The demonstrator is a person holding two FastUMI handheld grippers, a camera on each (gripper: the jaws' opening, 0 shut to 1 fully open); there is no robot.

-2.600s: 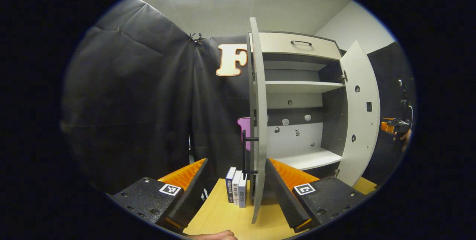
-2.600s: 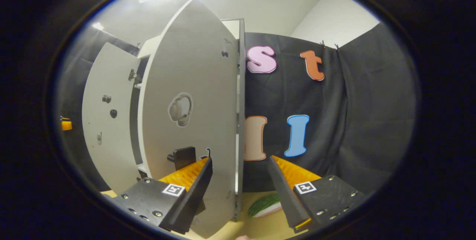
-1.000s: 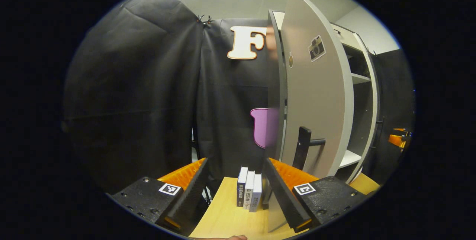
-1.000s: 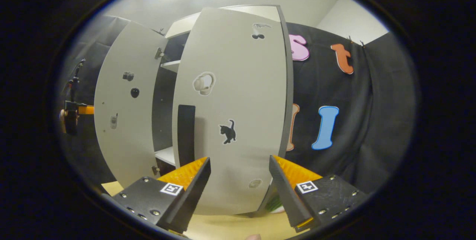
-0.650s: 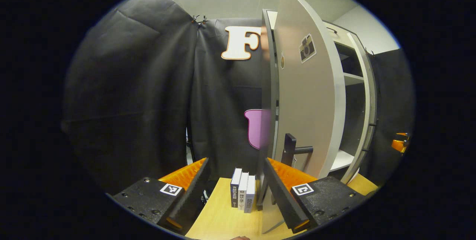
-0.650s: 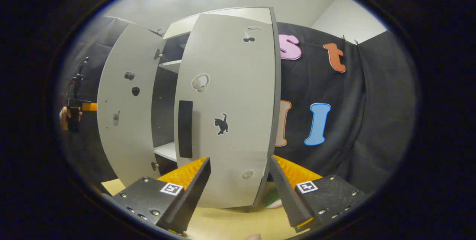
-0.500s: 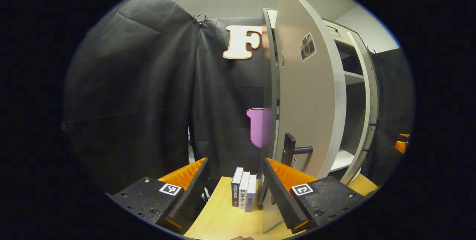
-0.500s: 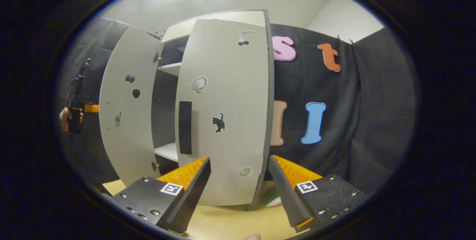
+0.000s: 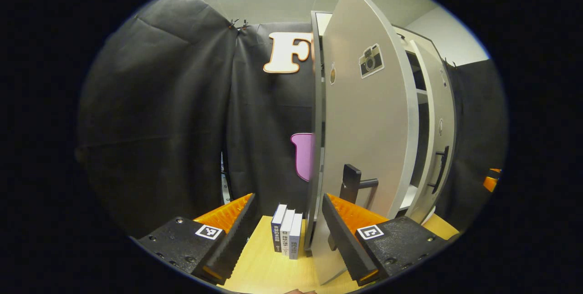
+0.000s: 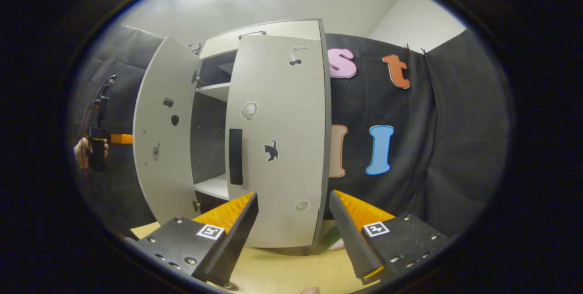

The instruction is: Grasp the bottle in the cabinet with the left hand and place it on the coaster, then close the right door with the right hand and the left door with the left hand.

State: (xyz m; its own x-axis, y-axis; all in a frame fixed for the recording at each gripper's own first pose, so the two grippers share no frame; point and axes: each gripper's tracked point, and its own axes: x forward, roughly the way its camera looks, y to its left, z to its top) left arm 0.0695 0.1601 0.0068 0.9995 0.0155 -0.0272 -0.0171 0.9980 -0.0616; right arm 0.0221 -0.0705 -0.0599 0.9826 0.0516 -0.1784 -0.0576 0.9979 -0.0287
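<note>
In the left gripper view the cabinet's left door stands partly open, its outer face with a black handle turned toward me. My left gripper is open and empty, low before that door. Its right finger overlaps the door's bottom, and I cannot tell if they touch. In the right gripper view the right door is almost against the cabinet, handle facing me. My right gripper is open just in front of it, apart from it. The left door hangs open beyond, with the left gripper in a hand behind it.
Three upright books stand on the wooden table left of the cabinet. A green striped object lies on the table by the right door's foot. The white lower shelf shows through the gap. Black cloth walls surround the booth.
The right door has swung from wide open to nearly closed, and my right gripper has backed off from it. The left door has turned partway toward the cabinet.
</note>
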